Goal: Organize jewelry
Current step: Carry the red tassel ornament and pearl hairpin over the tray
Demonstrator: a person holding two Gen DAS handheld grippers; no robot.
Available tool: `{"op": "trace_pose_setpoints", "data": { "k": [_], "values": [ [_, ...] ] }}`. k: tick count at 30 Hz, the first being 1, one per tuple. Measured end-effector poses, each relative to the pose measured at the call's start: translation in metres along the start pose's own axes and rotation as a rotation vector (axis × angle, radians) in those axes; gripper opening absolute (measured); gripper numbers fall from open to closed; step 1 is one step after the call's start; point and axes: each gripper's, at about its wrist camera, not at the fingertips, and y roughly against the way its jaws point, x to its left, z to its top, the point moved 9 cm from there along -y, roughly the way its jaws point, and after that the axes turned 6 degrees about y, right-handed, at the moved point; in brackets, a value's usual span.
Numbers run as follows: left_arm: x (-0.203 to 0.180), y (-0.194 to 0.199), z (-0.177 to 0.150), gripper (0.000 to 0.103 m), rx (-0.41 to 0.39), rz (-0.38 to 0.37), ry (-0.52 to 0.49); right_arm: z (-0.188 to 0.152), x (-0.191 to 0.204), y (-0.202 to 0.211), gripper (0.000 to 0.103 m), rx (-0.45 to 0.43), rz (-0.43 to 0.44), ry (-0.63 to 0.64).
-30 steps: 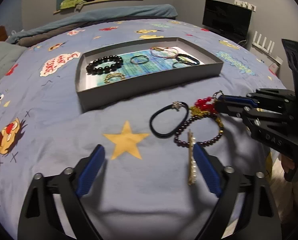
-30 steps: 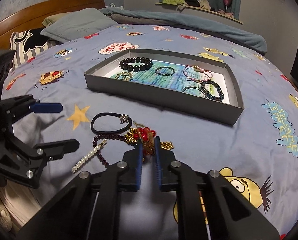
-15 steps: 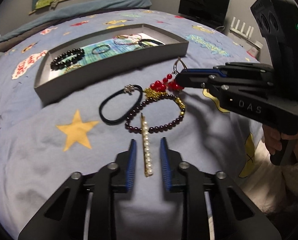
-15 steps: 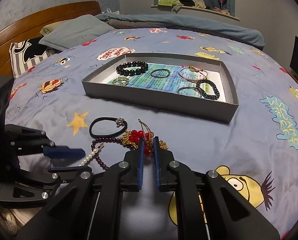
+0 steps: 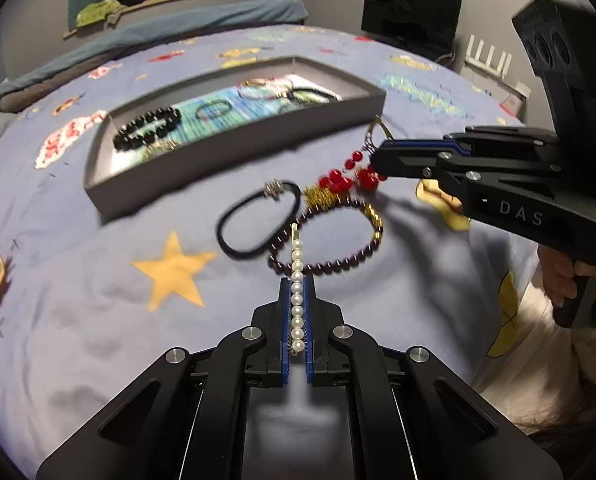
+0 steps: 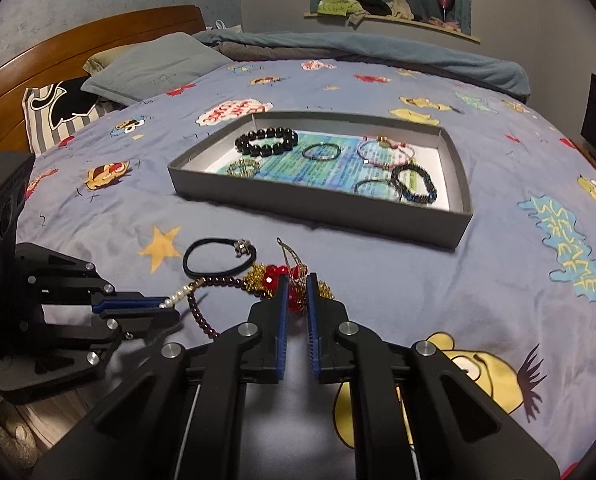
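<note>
— Left tongs (image 5: 296,312) went from wide open a second ago to clamped tight now, pearl hair clip (image 5: 297,280) caught lengthwise between the blue pads. Right tongs (image 6: 294,300) were closed then, closed now, only higher.

— What's the right one got?

— Red bead charm (image 6: 284,276), pinched between nearly closed jaws. From the left wrist view its red beads and ring dangle off the fingertips, lifted above the bedspread (image 5: 98,340); a gold cluster below it, can't tell if it's attached.

— And the clip, is it up yet?

— Can't tell. Its far end sits over the dark bead bracelet (image 5: 330,248), which lies just ahead of the left tongs; black hair tie (image 5: 258,220) beside that, touching or overlapping it.

— Step?

— Pick-up, both hands loaded, I'd say. Carry to the grey tray (image 6: 318,204) comes next. Tray is straight ahead of both tongs, beyond the loose pile, already holding several bracelets and rings.

— Next move needs?

— Lift the clip clear of the bracelet so it doesn't snag, then move forward over the near wall of the tray and release onto a free patch. Charm swings, so go slow.

— Left behind?

— Bracelet and hair tie, on the bedspread.
</note>
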Motion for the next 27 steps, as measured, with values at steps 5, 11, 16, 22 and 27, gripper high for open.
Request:
{"op": "trace_pose_setpoints", "data": {
  "k": [5,11,16,22,27],
  "values": [
    [0.014,0.015,0.016,0.006,-0.041,0.005,0.030,0.015,-0.005,0.014,0.008,-0.037,-0.007,0.003],
    [0.027,0.029,0.032,0.006,-0.074,0.023,0.043,0.042,-0.013,0.033,0.008,-0.090,-0.019,0.016],
    [0.039,0.035,0.048,0.006,-0.099,0.036,0.049,0.063,-0.023,0.045,0.008,-0.124,-0.029,0.014],
    [0.057,0.037,0.070,0.006,-0.117,0.062,0.053,0.090,-0.035,0.050,0.008,-0.164,-0.059,0.022],
    [0.074,0.029,0.092,0.006,-0.108,0.088,0.054,0.115,-0.042,0.048,0.008,-0.201,-0.072,0.015]
  ]
}}
